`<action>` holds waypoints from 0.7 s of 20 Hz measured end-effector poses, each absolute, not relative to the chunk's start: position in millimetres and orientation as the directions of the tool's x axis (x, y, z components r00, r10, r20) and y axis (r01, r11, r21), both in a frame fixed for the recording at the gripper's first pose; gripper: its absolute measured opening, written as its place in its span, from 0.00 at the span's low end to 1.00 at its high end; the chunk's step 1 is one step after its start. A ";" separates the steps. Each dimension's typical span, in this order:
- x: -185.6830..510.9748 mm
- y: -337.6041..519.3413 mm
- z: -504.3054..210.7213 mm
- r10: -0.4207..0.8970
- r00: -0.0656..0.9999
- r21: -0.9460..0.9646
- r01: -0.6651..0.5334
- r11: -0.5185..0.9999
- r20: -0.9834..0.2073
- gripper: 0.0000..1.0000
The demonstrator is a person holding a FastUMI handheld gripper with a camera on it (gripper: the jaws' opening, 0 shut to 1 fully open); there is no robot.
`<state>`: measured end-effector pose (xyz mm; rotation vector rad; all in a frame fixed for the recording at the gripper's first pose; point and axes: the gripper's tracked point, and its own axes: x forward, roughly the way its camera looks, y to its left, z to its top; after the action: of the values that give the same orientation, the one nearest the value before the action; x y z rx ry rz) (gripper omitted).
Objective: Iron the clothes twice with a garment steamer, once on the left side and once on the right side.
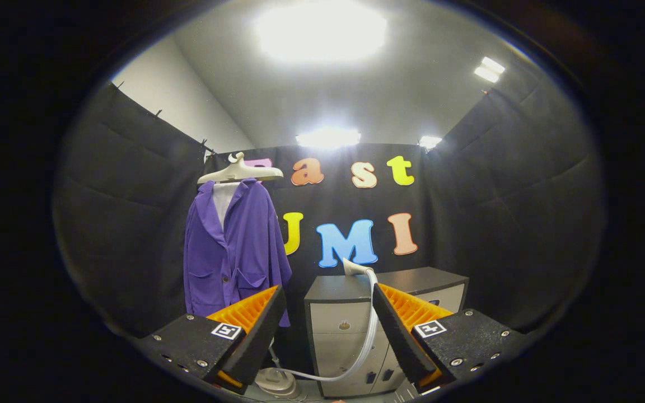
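Steamer head on the cabinet top's near edge, beyond the wide-open, empty gripper; hose drops down the cabinet front to the base. Purple jacket hangs left of the cabinet on a hanger, open room between. No readable writing.

Open air ahead of spread jaws, cabinet and hose (looping) blocking low centre

Hanging purple jacket; steamer on cabinet, seemingly.
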<state>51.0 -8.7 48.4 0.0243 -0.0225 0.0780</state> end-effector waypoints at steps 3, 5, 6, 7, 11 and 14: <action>84.3 -16.5 59.4 0.106 0.994 0.027 -0.106 0.994 0.014 0.95; 109.6 -21.2 63.5 0.127 0.992 0.014 -0.127 0.992 0.008 0.95; 122.4 -22.6 66.2 0.136 0.991 0.004 -0.136 0.991 0.006 0.95; 135.4 -25.9 69.8 0.142 0.990 -0.004 -0.142 0.990 0.006 0.95; 186.6 -36.5 88.2 0.180 0.984 0.016 -0.181 0.983 0.011 0.95; 222.1 -49.8 101.8 0.191 0.981 0.031 -0.191 0.981 0.019 0.96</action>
<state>222.1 -49.8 101.8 0.0331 -0.0161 0.1921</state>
